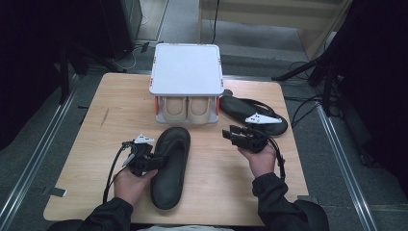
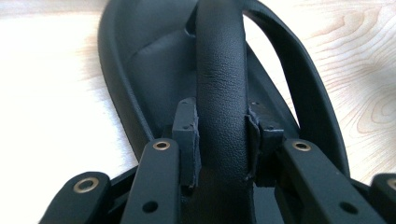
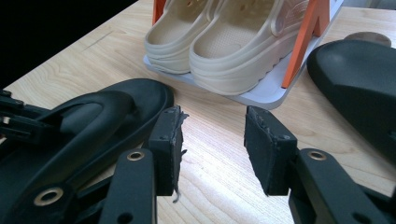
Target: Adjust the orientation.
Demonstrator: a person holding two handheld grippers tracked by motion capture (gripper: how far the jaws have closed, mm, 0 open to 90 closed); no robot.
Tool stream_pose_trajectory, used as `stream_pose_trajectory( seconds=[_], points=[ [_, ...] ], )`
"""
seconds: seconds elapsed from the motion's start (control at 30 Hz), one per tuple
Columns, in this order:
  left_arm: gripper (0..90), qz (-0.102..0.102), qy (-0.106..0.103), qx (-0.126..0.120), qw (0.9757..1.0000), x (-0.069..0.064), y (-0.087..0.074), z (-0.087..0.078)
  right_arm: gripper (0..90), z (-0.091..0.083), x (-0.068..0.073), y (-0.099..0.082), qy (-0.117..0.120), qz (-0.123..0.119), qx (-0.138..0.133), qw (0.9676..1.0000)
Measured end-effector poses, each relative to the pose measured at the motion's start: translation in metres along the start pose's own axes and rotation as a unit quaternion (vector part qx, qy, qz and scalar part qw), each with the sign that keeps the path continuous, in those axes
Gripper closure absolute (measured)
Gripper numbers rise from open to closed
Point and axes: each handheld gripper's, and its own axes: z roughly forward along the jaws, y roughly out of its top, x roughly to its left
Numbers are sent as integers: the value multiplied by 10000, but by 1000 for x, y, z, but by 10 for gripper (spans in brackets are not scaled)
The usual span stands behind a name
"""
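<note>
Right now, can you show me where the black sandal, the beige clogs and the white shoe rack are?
black sandal [image 1: 169,175]: high view, on its footbed, near the heel.
beige clogs [image 3: 229,39]: right gripper view, on the right-hand clog's footbed.
white shoe rack [image 1: 186,70]: high view, on its flat top shelf.

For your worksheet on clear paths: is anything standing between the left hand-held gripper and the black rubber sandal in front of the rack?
Nothing visible does. The left hand-held gripper already has the black rubber sandal's strap between its pads, which sit against both sides of the strap.
</note>
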Motion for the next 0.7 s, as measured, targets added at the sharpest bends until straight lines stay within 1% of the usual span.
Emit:
stream_pose_trajectory(
  seconds=[0.1, 0.13, 0.3, 0.33, 0.4, 0.47, 0.53, 0.6, 0.7],
  points=[
    [689, 49, 57, 86, 9999, -1, -2, 5, 579, 0, 1, 0, 4, -14, 17, 10000],
    [687, 44, 56, 78, 9999, -1, -3, 6, 579, 0, 1, 0, 6, -25, 14, 10000],
    [674, 145, 165, 79, 9997, -1, -3, 7, 582, -1, 0, 0, -23, -22, 8, 10000],
    [664, 175, 152, 74, 9997, -1, -3, 7, 583, -1, 0, 0, -24, -16, 11, 10000],
    [608, 186, 164, 89, 9997, -2, -2, 7, 584, -1, 0, 0, -29, -17, 25, 10000],
    [591, 223, 198, 103, 9995, -3, -2, 8, 584, -1, 0, 0, -32, -30, 26, 10000],
    [578, 189, 133, 139, 9996, -3, -1, 7, 583, -1, 0, -1, -31, -26, 27, 10000],
    [572, 192, 127, 107, 9997, -4, 0, 5, 582, -2, 0, -1, -38, -18, 20, 10000],
    [558, 142, 26, 70, 9999, -2, 4, -1, 580, -2, -1, -1, -43, 5, 4, 10000]
  ],
)
